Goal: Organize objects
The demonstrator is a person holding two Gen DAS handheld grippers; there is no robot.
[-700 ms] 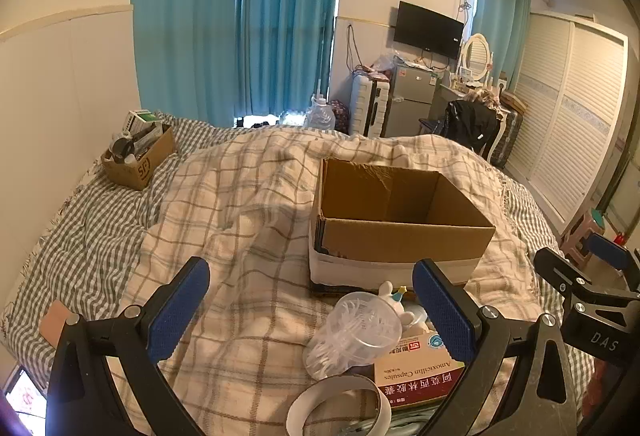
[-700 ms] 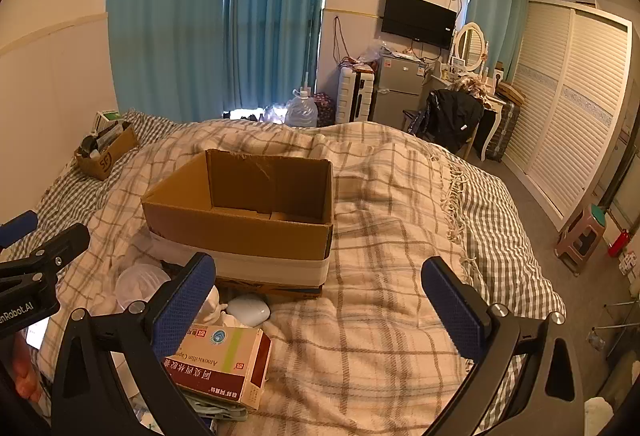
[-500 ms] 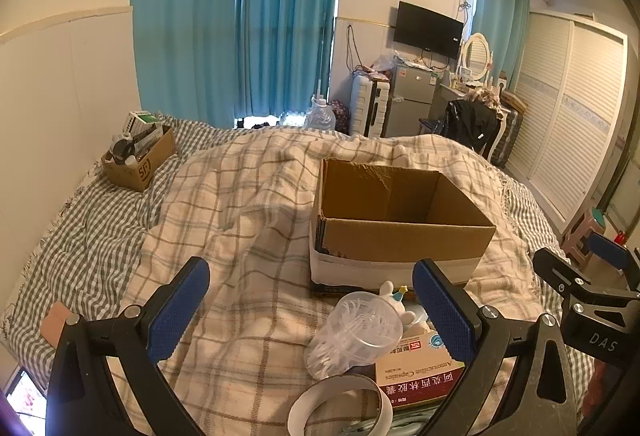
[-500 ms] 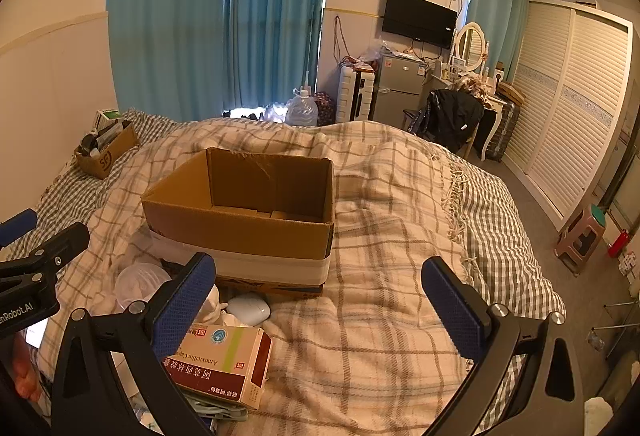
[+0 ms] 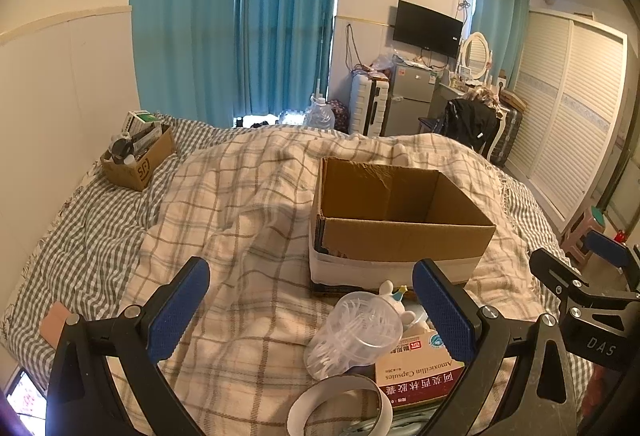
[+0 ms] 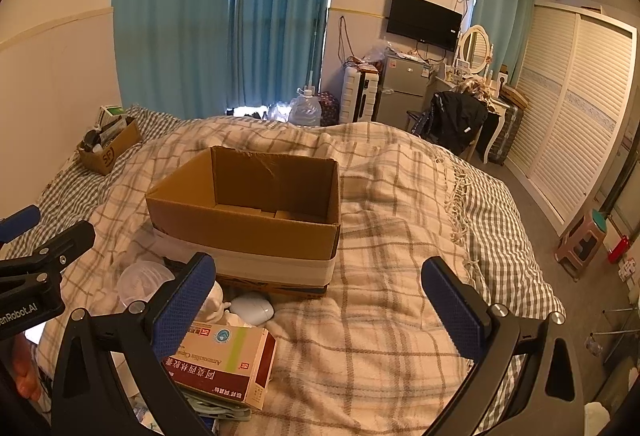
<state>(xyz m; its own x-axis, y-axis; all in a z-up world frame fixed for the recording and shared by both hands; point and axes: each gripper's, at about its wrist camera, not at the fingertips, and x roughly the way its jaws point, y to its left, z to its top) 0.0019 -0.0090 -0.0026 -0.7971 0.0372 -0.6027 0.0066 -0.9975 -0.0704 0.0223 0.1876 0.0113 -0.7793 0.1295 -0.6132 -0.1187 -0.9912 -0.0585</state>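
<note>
Cardboard box [image 5: 400, 224] sits open-topped on the plaid blanket [image 5: 248, 204], and the clutter lies just in front of it. Our left gripper [image 5: 312, 312] and right gripper [image 6: 320, 300] both gape wide, holding nothing. The clear plastic cup [image 5: 354, 336] lies tipped between our left fingers, mouth toward us, long axis running away toward the box; the medicine carton [image 6: 224, 360] lies flat beside our right gripper's left finger.

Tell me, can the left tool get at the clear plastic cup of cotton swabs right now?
Probably yes. The left tool is open, and the clear plastic cup lies on its side just ahead between its fingers, with nothing on top; the medicine box only crowds its right side.
</note>
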